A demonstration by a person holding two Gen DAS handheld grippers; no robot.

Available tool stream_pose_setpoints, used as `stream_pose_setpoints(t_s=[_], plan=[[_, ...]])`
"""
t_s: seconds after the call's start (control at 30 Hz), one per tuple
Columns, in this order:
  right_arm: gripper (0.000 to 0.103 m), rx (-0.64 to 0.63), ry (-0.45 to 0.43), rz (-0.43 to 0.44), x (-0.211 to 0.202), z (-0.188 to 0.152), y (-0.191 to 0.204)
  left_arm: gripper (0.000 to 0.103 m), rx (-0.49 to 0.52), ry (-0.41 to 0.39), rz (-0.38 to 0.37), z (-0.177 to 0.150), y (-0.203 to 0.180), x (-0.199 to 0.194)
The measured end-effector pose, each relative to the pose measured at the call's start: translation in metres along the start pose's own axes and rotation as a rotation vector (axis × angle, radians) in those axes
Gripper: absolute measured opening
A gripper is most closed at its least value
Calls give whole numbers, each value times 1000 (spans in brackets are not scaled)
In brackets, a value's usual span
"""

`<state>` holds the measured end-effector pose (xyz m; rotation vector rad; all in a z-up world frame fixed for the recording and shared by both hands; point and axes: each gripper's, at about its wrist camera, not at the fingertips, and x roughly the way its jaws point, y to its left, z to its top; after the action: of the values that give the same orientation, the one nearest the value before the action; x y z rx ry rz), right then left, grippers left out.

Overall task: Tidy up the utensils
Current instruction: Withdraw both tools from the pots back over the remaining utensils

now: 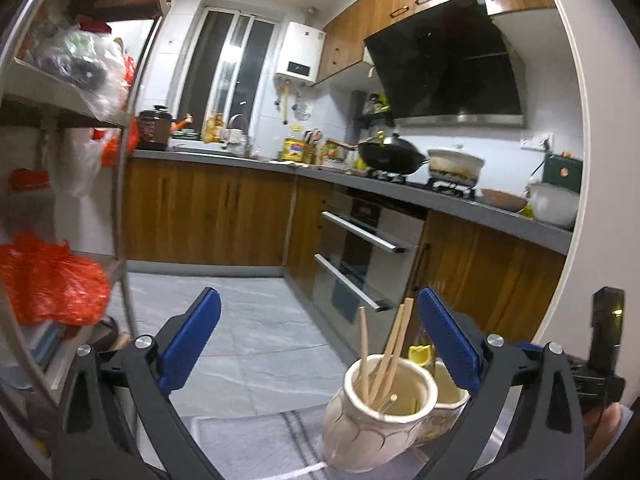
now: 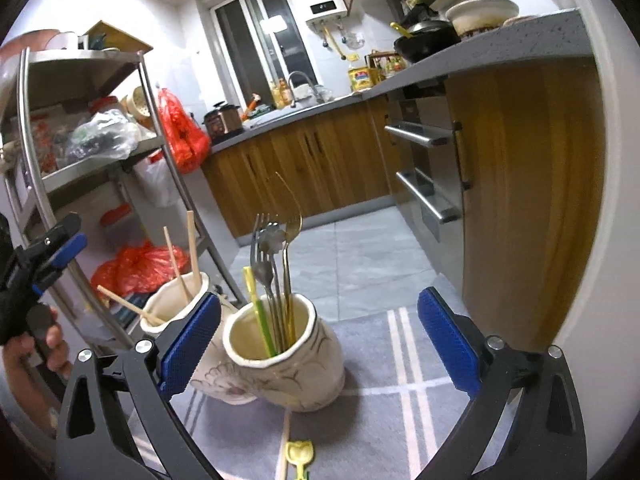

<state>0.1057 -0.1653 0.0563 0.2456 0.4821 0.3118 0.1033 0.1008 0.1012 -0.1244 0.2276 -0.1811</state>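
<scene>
Two cream ceramic holders stand side by side on a grey striped cloth (image 2: pixel 400 364). One holder (image 1: pixel 376 420) (image 2: pixel 176 308) holds wooden chopsticks (image 1: pixel 384 352) (image 2: pixel 192 248). The other holder (image 2: pixel 288 360) (image 1: pixel 450 398) holds a fork (image 2: pixel 258 248), spoons, a gold utensil (image 2: pixel 290 248) and a yellow-green straw (image 2: pixel 260 308). A loose chopstick (image 2: pixel 285 444) and a yellow spoon (image 2: pixel 299 456) lie on the cloth in front. My left gripper (image 1: pixel 318 344) is open and empty above the cloth, left of the holders. My right gripper (image 2: pixel 318 344) is open and empty, jaws either side of the cutlery holder.
A metal shelf rack (image 2: pixel 100 152) with red plastic bags (image 1: pixel 48 280) stands to the left. Wooden cabinets and an oven (image 1: pixel 360 256) line the right under a grey counter (image 1: pixel 480 212) with a wok (image 1: pixel 390 154) and pot. Grey floor tiles (image 1: pixel 260 340) lie beyond.
</scene>
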Motion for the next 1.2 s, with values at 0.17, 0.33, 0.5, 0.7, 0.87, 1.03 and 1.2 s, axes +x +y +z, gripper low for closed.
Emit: stream_pose_setpoints(t_s=[0.17,0.33,0.5,0.7,0.87,1.03,1.2], plan=[[98,-31,-10,-1,-16,-4,3,97,25,16,48,5,-8,-21],[98,-34,-11,10,-27,-8,3,97,21,34,86,5,-16,-37],[98,-43,-12,5,-38,-14,2,97,16,58,77,-4,-25,-53],[98,-31,0,3,-46,-21,-3,97,48,103,70,-22,-42,-62],[98,-39,9,-6,-49,-28,-4,97,49,155,42,-42,-51,-61],[98,-43,32,-7,-48,-39,-3,97,67,208,41,-64,-60,-55],[98,-76,69,-25,-44,-54,0,97,44,249,42,-84,-59,-51]])
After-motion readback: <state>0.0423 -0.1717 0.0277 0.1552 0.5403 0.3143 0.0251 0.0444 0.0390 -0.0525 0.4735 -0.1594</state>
